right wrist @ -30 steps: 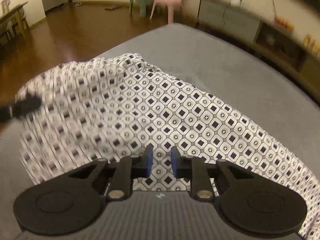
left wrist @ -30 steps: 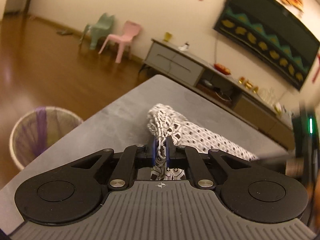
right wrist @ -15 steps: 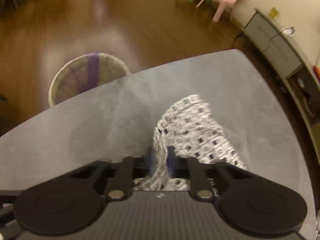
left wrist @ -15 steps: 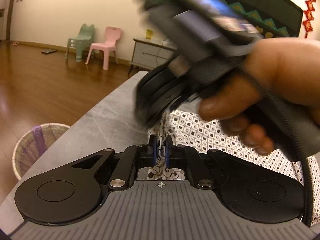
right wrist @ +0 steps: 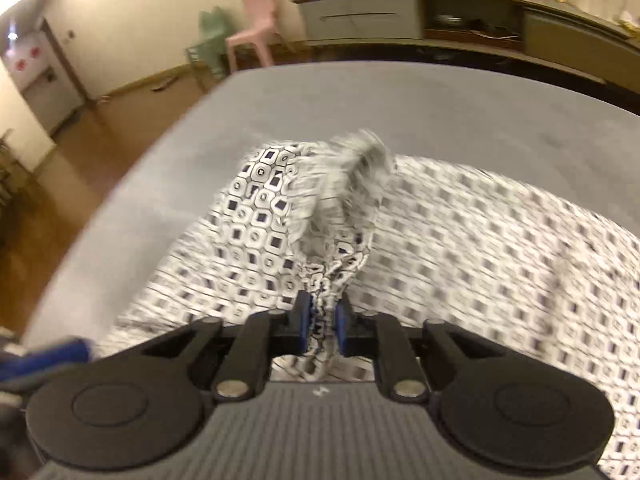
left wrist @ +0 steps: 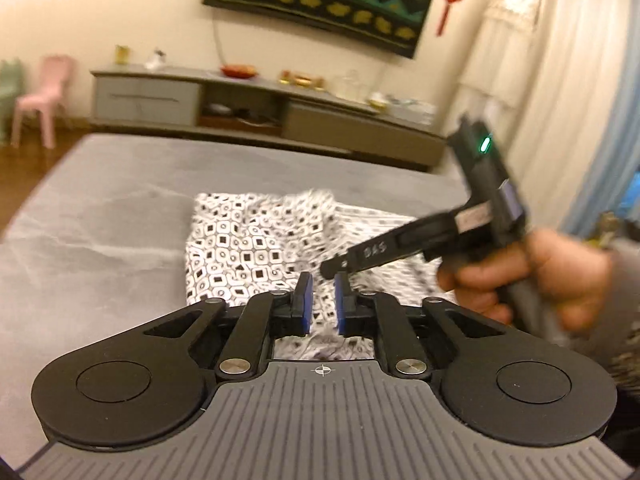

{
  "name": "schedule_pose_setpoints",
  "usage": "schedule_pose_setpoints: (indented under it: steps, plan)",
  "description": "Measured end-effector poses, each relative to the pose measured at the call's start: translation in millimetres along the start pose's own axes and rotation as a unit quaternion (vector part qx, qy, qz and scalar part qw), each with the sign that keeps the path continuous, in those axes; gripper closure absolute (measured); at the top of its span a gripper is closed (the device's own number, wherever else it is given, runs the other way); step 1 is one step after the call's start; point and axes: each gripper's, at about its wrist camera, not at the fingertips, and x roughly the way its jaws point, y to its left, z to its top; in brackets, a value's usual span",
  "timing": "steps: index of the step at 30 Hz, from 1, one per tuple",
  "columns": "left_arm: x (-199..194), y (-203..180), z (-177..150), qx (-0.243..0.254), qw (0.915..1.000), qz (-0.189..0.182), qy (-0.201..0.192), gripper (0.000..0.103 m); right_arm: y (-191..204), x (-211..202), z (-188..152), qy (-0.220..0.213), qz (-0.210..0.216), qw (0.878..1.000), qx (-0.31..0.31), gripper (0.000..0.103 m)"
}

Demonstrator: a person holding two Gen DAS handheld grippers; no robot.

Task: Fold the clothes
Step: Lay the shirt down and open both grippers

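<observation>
On my far left, in the left wrist view, the pink chair [left wrist: 40, 96] stands on the wooden floor beside the long grey cabinet [left wrist: 256, 106] that runs along the wall under the dark patterned hanging [left wrist: 320, 0]. In front of that lies the grey table [left wrist: 100, 216], and on it my black-and-white patterned garment [left wrist: 248, 244], spread from about the middle of the table out toward the right. My left gripper [left wrist: 321, 300] hangs just over the near edge of the cloth with its blue pads [left wrist: 305, 300] spread apart and nothing caught between them; the fabric shows through the gap below. Further right, my right hand [left wrist: 532, 276] grips the handle of the other tool, whose black finger reaches in over the garment close to my left pads. In the right wrist view, my right gripper [right wrist: 322, 320] is pinching a gathered bunch of the garment [right wrist: 328, 240] between its pads, and the cloth rises from there in a twisted ridge, tented above the rest of the fabric that lies across the table [right wrist: 400, 96] to the right. The cloth there is smeared with motion blur.
</observation>
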Motion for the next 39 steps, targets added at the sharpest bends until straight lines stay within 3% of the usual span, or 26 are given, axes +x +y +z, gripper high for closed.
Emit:
schedule_pose_setpoints:
  steps: [2, 5, 12, 15, 18, 19, 20, 22, 24, 26, 29, 31, 32, 36, 39]
  plan:
    - [-3.4, 9.0, 1.4, -0.013, 0.9999, -0.008, -0.008, 0.103, -7.4, 2.7, -4.1, -0.008, 0.004, 1.000, 0.011, 0.083]
    - [7.5, 24.1, 0.4, -0.052, 0.9980, 0.035, 0.003, 0.098, -11.8, -2.9, -3.8, -0.035, -0.002, 0.999, 0.015, 0.070]
    - [37.8, 38.9, -16.5, -0.030, 0.9884, 0.126, 0.079, 0.097, -21.5, -10.6, -7.4, -0.043, -0.070, 0.996, -0.028, 0.077]
    - [38.7, 48.0, -21.1, -0.019, 0.9847, 0.150, 0.086, 0.093, -19.1, -42.8, -9.3, -0.070, -0.033, 0.997, -0.018, 0.077]
    - [53.8, 51.6, -21.7, -0.002, 0.9777, 0.184, 0.100, 0.089, -5.7, -43.6, -20.1, -0.051, 0.014, 0.998, -0.036, 0.077]
    - [64.3, 53.0, -21.8, 0.010, 0.9731, 0.203, 0.109, 0.080, -2.5, -36.0, -25.4, -0.034, 0.017, 0.998, -0.046, 0.078]
    - [67.6, 53.8, -21.0, 0.014, 0.9708, 0.216, 0.104, 0.079, 0.2, -28.2, -30.5, -0.020, 0.007, 0.998, -0.061, 0.079]
    - [60.4, 53.4, -18.1, 0.007, 0.9678, 0.233, 0.096, 0.086, 1.2, -31.5, -36.5, -0.032, -0.012, 0.996, -0.088, 0.077]
    - [44.0, 46.6, -12.5, 0.002, 0.9687, 0.239, 0.066, 0.088, -7.1, -54.9, -37.5, -0.046, -0.013, 0.995, -0.083, 0.076]
    - [27.5, 32.7, -5.4, 0.006, 0.9754, 0.220, 0.019, 0.088, -27.5, -85.1, -41.1, -0.073, -0.016, 0.994, -0.074, 0.060]
    - [25.8, 6.9, 0.7, 0.016, 0.9902, 0.138, -0.001, 0.088, -74.2, -117.7, -53.2, -0.095, -0.077, 0.991, -0.058, 0.056]
    - [47.6, -12.7, -1.4, 0.032, 0.9950, 0.090, 0.030, 0.087, -112.3, -125.9, -64.2, -0.093, -0.126, 0.987, -0.033, 0.055]
    - [59.2, -22.6, -3.2, 0.046, 0.9944, 0.084, 0.045, 0.085, -127.9, -128.1, -71.3, -0.087, -0.137, 0.986, -0.025, 0.056]
    - [102.8, -41.6, -14.6, 0.095, 0.9829, 0.119, 0.104, 0.087, -163.5, -119.0, -103.7, -0.072, -0.131, 0.989, -0.020, 0.058]
    - [115.0, -30.5, -20.4, 0.089, 0.9736, 0.169, 0.124, 0.089, -171.1, -110.6, -115.6, -0.086, -0.130, 0.987, -0.033, 0.054]
